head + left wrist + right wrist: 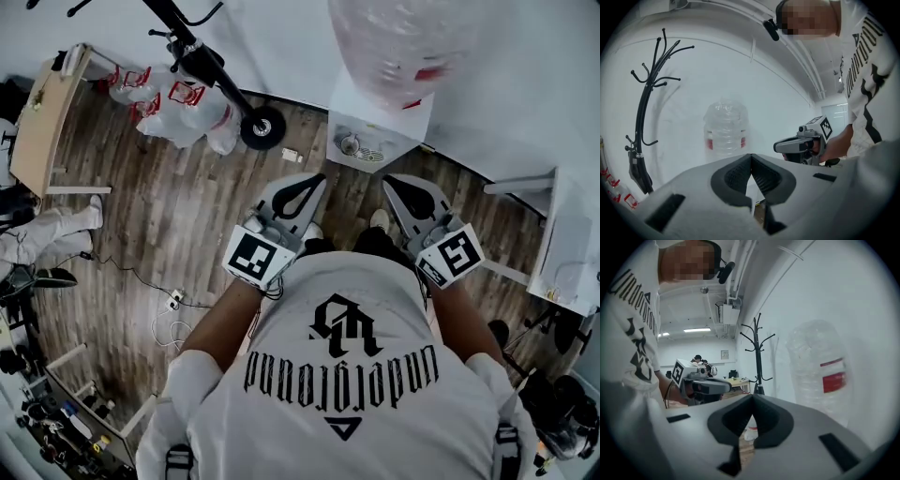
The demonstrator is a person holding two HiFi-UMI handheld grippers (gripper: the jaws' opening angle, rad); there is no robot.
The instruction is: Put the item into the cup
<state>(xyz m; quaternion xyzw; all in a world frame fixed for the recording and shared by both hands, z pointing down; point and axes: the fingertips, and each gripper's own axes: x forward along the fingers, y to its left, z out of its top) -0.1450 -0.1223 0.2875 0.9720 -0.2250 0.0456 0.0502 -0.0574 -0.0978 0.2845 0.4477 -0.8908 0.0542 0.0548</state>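
Cup, small, round, metallic, sits on white square table ahead of and well below my left gripper and right gripper; both closed, empty, side by side.

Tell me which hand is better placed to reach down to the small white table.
Right, probably: the right gripper sits slightly nearer the white table than the left gripper. Both have shut, empty fingers.

Wood-plank floor, white walls
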